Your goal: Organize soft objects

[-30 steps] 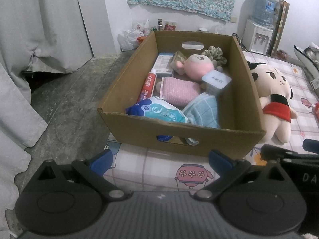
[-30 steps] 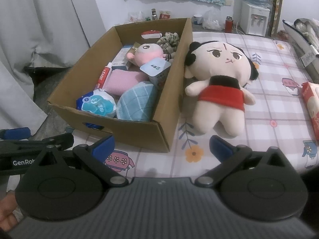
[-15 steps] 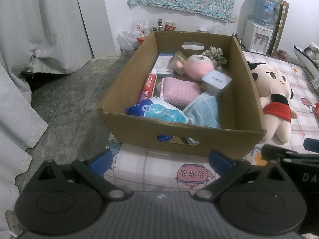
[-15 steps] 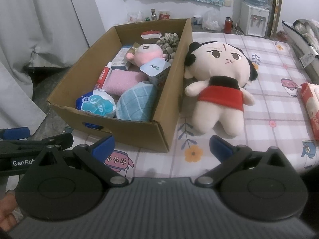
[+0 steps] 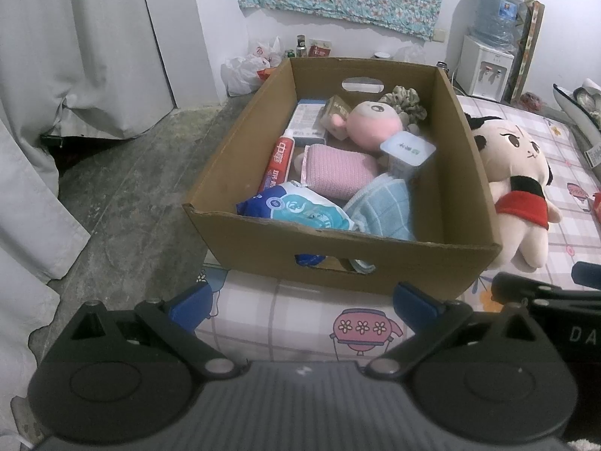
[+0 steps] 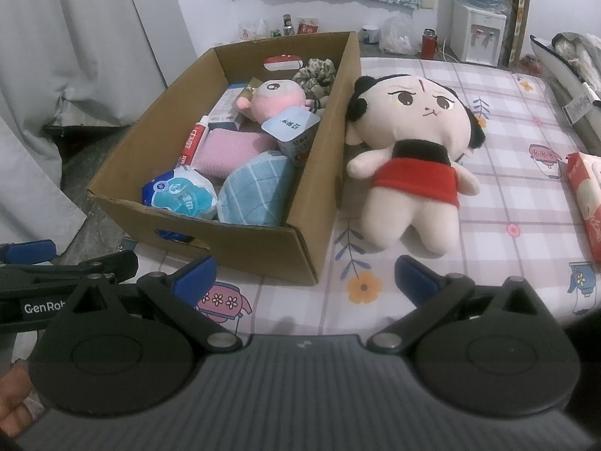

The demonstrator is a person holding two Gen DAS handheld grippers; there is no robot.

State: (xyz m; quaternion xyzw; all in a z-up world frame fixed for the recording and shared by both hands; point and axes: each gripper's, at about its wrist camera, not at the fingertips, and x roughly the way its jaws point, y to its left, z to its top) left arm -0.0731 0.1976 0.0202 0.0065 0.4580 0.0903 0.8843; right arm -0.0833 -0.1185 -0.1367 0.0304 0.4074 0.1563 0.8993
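Observation:
A cardboard box (image 5: 338,259) (image 6: 244,240) sits on the bed's corner. Inside lie a pink plush doll (image 5: 372,124) (image 6: 276,99), a pink knitted cloth (image 5: 338,169) (image 6: 229,150), a blue checked towel (image 5: 383,206) (image 6: 255,191), a scrunchie (image 5: 403,99), a toothpaste tube (image 5: 278,161), a blue-white pack (image 5: 300,206) and a yoghurt cup (image 5: 407,150). A large cream doll in a red skirt (image 6: 413,150) (image 5: 514,180) lies on the sheet right of the box. My left gripper (image 5: 300,304) is open in front of the box. My right gripper (image 6: 304,278) is open before the box's right corner and the doll's feet.
The bed has a checked sheet (image 6: 526,206) with cartoon prints. A red pack (image 6: 586,195) lies at its right edge. Grey floor (image 5: 124,195) and curtains (image 5: 37,112) are on the left; a water dispenser (image 5: 484,64) and bags stand by the far wall.

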